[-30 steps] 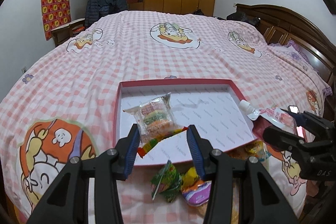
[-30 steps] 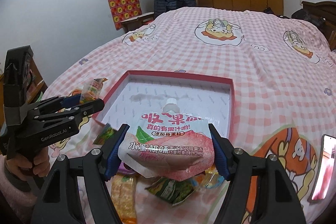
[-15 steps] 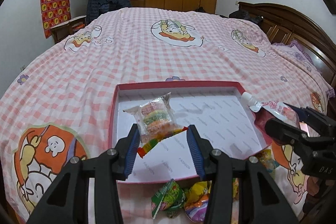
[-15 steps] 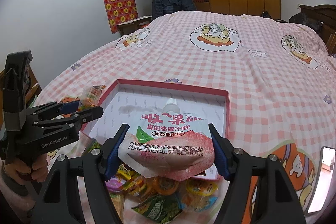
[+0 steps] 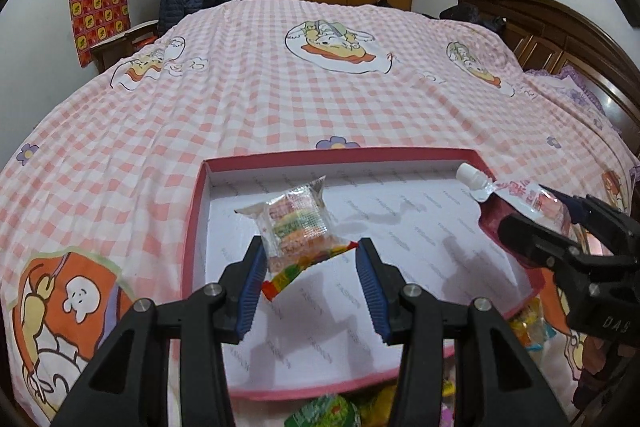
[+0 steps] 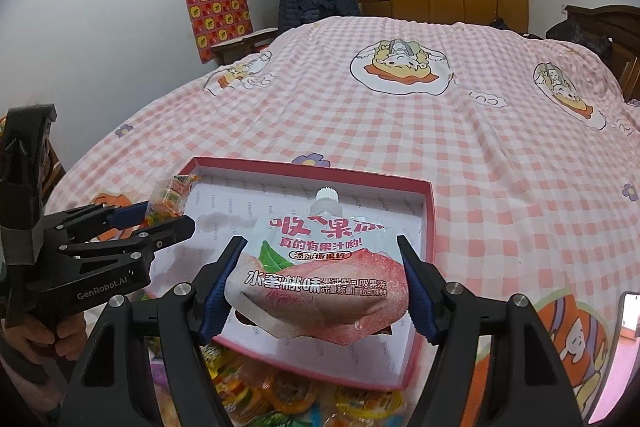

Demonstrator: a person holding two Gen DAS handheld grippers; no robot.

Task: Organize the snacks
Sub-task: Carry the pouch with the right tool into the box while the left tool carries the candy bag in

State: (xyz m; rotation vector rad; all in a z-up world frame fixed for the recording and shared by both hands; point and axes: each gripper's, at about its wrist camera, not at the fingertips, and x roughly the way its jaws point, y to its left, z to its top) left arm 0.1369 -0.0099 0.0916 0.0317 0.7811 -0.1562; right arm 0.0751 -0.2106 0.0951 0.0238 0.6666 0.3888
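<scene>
Over shallow cardboard tray [image 6: 427, 211], crinkly pouch [image 6: 320, 283]

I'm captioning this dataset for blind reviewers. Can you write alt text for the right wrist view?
The right gripper holds a pink peach jelly pouch above a shallow red-rimmed box on a pink checked bedspread. At left, the left gripper holds a small clear candy packet. More snacks lie in front of the box.

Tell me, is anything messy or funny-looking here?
Yes. Loose snacks lie heaped on the bedspread outside the red tray, which is still empty. The candy packet and peach pouch hang in grippers above it.
</scene>
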